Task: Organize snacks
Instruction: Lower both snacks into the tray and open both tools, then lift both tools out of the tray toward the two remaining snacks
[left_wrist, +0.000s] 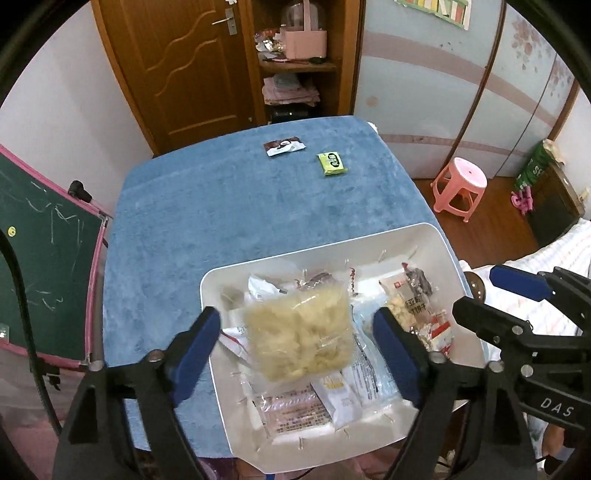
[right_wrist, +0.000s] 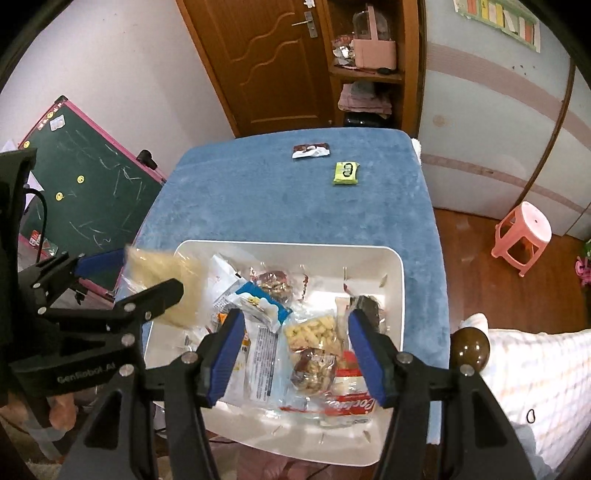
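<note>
Blue tablecloth (left_wrist: 221, 206), white bin (left_wrist: 436, 236), green packet (left_wrist: 332, 164), seemingly pale-yellow bag (left_wrist: 299, 332)

Yellow noodle bag (left_wrist: 300, 334) blurred, bin (right_wrist: 397, 266) near rim cut off

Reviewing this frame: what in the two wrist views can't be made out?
- Left wrist: whether the yellow pack is falling or resting on the pile; it sits between the open jaws, untouched.
- Right wrist: the same pack is blurred and partly behind the left gripper.
- Both views: wrapper print in the white bin is too small or glared to read.
- Both views: the bin's near edge is hidden by the grippers.
- Far brown packet and green packet: contents unreadable.
</note>
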